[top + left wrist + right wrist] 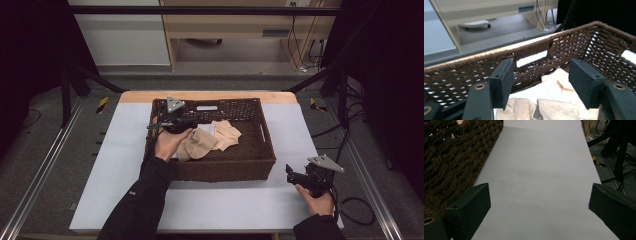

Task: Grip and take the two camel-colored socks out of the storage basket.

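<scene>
Past the far edge of your table (220, 205), w/ its pale grey top, there's a light wood cabinet (240, 25) standing on grey floor (240, 52). Left of the cabinet: a pale wall panel (120, 35). Right of it, cables (305, 47) hang to the floor. Black frame bars (200, 10) cross above the cabinet. Both sides of the cabinet are dark; light's dim overall.

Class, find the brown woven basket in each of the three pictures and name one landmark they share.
High view: the basket sits mid-table, with the left gripper inside it above the beige cloths.
Left gripper view: its far wall spans the picture behind the jaws.
Right gripper view: its outer wall fills the upper left.
Shared landmark: the basket's brown weave.
</scene>
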